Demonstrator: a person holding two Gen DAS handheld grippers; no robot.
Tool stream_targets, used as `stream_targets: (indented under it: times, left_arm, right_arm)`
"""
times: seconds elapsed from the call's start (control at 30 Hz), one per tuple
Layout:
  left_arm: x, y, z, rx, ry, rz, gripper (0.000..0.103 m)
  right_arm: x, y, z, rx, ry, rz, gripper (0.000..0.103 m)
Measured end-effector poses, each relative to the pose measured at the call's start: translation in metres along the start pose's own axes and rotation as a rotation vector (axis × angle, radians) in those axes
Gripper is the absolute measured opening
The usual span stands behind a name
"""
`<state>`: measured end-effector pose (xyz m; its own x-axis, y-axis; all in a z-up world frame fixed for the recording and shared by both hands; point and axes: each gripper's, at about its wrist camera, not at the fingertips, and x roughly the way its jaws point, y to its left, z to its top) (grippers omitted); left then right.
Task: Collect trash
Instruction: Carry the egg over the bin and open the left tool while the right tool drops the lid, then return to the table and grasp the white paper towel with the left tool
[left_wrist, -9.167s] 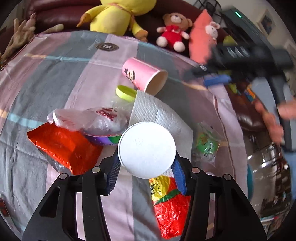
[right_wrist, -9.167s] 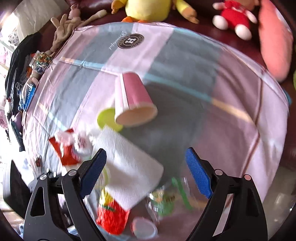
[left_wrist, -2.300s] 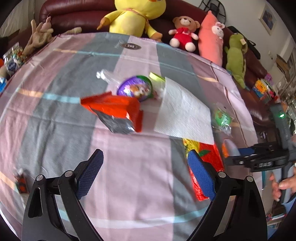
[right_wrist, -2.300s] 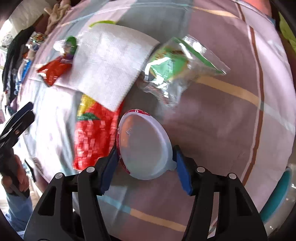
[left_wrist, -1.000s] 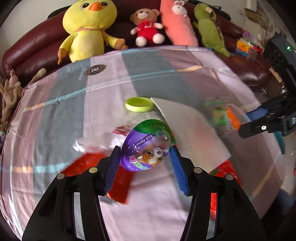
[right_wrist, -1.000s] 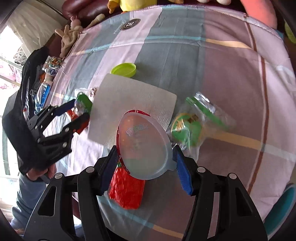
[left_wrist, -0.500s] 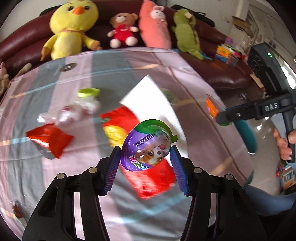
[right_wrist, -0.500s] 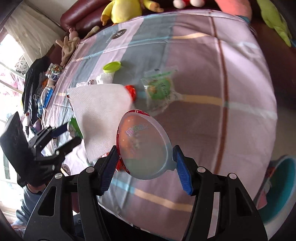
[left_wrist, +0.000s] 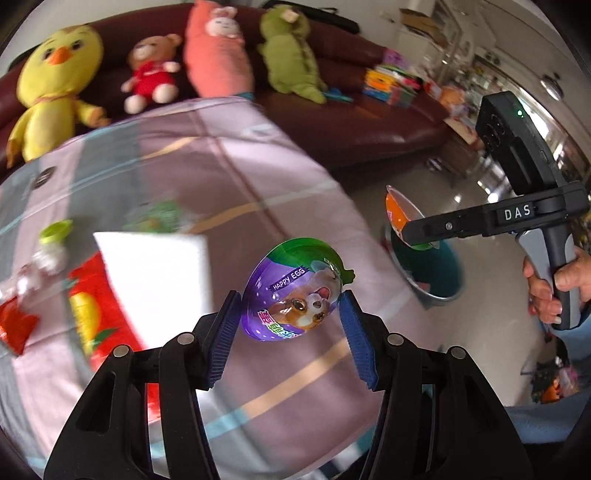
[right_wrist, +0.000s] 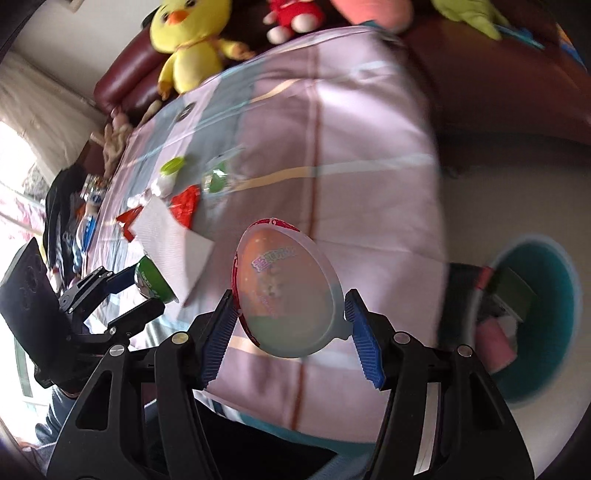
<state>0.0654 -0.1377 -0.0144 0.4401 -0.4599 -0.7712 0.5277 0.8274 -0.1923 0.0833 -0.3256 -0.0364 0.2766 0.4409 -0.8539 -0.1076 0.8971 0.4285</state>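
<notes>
Left wrist view, lower centre: left gripper (left_wrist: 290, 314) clamped on purple egg capsule (left_wrist: 293, 290), above striped tablecloth (left_wrist: 229, 155). Right of that: teal bin (left_wrist: 439, 269) on floor. Right wrist view, lower centre: right gripper (right_wrist: 291, 319) clamped on clear egg shell (right_wrist: 286, 291); teal bin at right edge.

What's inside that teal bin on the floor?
The teal bin already holds something pink and a grey-green piece, both blurred. Its lower depths are dark, and its left rim is hidden, so other contents can't be told.
</notes>
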Motion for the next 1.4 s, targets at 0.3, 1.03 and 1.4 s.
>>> stream_targets:
  times: [0.3, 1.03, 1.4]
  left_arm:
    - [0.067, -0.094, 0.032, 0.143, 0.082, -0.111, 0.056]
    - [0.2, -0.233, 0.062, 0.289, 0.243, -0.229, 0.059]
    - [0.208, -0.209, 0.058, 0.223, 0.259, -0.193, 0.075]
  right_arm:
    - [-0.059, -0.113, -0.036, 0.18, -0.11, -0.077, 0.057]
    - [-0.093, -0.25, -0.084, 0.431, -0.137, -0.132, 0.058]
    - [-0.077, -0.257, -0.077, 0.44, -0.107, -0.124, 0.058]
